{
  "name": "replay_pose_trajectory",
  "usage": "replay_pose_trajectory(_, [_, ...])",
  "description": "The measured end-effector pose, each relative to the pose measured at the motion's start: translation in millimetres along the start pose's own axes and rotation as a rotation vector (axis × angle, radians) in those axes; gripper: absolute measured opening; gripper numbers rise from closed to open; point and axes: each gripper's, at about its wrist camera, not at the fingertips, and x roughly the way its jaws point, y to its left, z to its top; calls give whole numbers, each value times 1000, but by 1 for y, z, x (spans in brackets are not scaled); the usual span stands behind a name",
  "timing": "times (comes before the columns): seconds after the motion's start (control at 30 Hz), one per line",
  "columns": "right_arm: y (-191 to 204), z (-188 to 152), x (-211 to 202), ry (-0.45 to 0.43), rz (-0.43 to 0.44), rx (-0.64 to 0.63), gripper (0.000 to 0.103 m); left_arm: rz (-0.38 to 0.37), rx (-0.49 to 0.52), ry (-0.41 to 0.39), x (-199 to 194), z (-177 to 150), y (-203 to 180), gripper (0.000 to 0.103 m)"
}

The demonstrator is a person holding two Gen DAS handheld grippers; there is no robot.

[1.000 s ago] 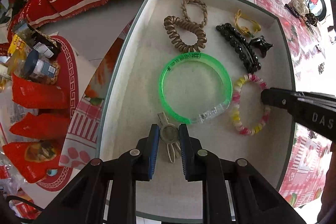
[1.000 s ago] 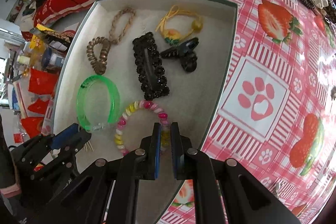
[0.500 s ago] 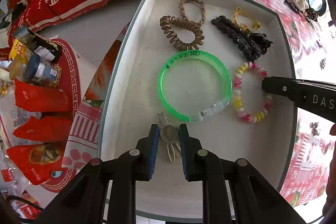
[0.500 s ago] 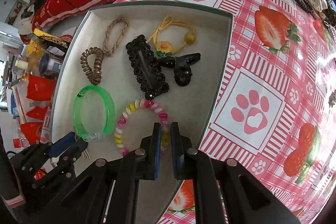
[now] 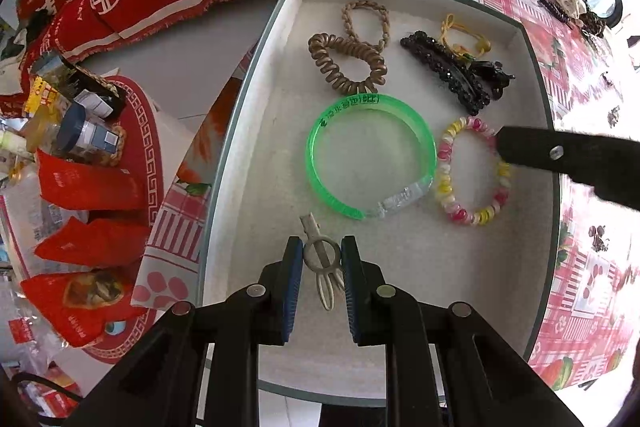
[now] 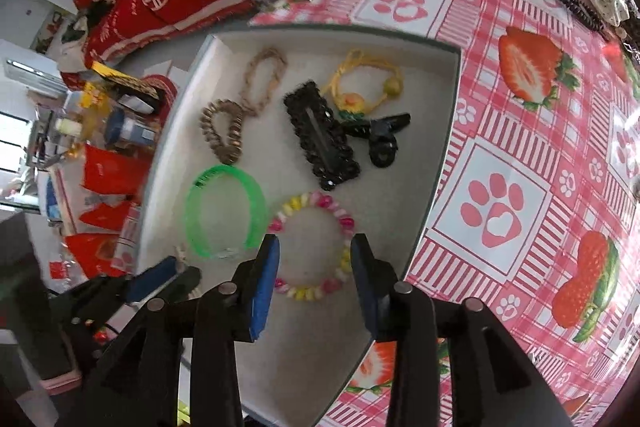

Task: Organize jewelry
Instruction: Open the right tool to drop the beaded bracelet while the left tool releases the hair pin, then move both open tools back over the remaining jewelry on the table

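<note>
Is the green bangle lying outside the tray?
No, the green bangle lies flat inside the tray, beside the beaded bracelet.

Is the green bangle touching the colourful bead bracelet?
Apart. The left wrist view shows bare tray floor between the green bangle and the bead bracelet.

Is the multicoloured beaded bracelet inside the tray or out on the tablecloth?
Inside. The multicoloured beaded bracelet lies flat on the white tray floor beside the green plastic bangle, within the walls.

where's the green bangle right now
In the left wrist view the green bangle lies flat mid-tray, between the brown coil hair tie and the beaded bracelet.
</note>
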Motion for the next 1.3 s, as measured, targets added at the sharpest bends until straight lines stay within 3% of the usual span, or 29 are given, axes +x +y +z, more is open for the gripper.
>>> replay_pose_trajectory(0.23, [-7,-10,-32,-63,8,23,43,6,11,-16,-11,2,-6,28])
replay_pose_trajectory(0.3, [-16,-14,-39,-70,6,40,43,14,14,-24,-14,2,-7,71])
replay_pose_trajectory(0.33, [-20,-15,-43,-74,1,53,43,23,8,-45,-18,2,-7,98])
replay_pose_trajectory(0.57, [-60,-35,-64,-97,-33,144,45,33,55,-71,-31,7,-21,100])
replay_pose_trajectory(0.73, [-94,-52,-74,-104,-59,213,58,25,89,-90,-38,12,-43,103])
replay_pose_trajectory(0.87, [-123,-64,-85,-117,-72,278,78,-10,133,-100,-46,18,-70,103])
replay_pose_trajectory(1.3, [-220,-82,-121,-169,-130,469,79,-87,218,-73,-56,18,-176,103])
